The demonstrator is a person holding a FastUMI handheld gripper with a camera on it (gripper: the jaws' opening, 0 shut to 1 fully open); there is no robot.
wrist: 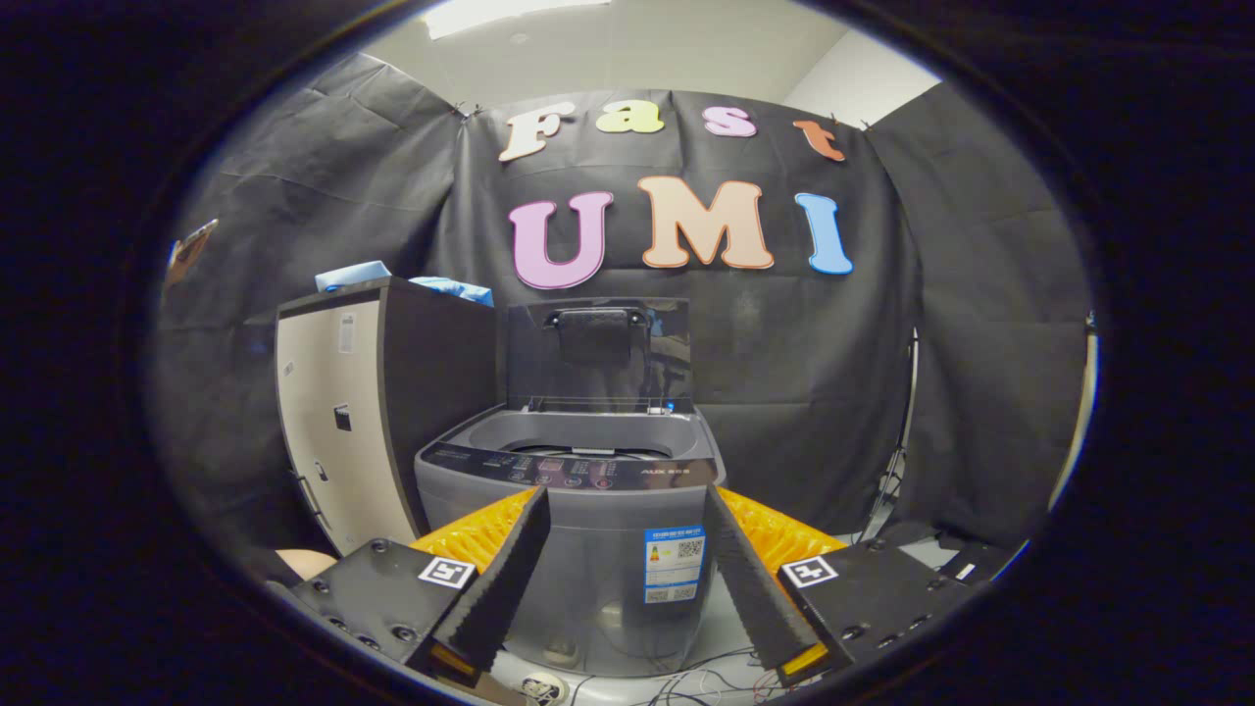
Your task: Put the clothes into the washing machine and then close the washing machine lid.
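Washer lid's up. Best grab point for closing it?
Likely the dark handle near the top of the raised lid. It juts toward the open gripper, so come from the front, above the tub, and close on the bar.

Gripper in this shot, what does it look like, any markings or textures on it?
The gripper has two long wedge-shaped fingers with finely ribbed inner faces. Each finger mounts on a black block with screw heads, and each block carries a square black-and-white marker tag.

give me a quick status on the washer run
Tool open, holding nothing. Washer just ahead of the fingers, lid up. Blue clothes on the cabinet beside it. Cables on the floor.
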